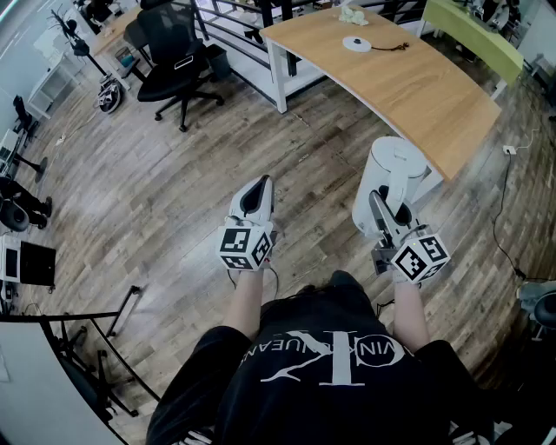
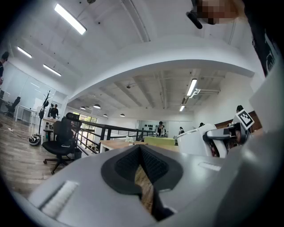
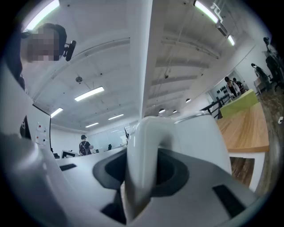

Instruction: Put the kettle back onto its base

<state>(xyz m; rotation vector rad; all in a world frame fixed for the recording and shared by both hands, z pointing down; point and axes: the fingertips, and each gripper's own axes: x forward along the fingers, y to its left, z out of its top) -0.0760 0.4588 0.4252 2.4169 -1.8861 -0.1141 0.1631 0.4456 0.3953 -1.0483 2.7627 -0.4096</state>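
A white electric kettle (image 1: 395,174) hangs in the air above the wooden floor, in front of the desk. My right gripper (image 1: 388,211) is shut on the kettle's handle (image 3: 142,150), which stands upright between the pads. The kettle's round white base (image 1: 356,43), with a dark cord, lies on the far part of the wooden desk (image 1: 417,87). My left gripper (image 1: 254,198) is level beside the kettle on the left, shut with nothing in it. In the left gripper view the kettle (image 2: 195,141) shows at right, and the jaws (image 2: 142,164) stand together.
A black office chair (image 1: 178,56) stands at the back left. A metal railing (image 1: 234,26) runs behind the desk. A green bench (image 1: 473,30) lies beyond the desk. A black frame (image 1: 87,356) sits at the lower left. A socket and cable (image 1: 508,149) lie on the floor at right.
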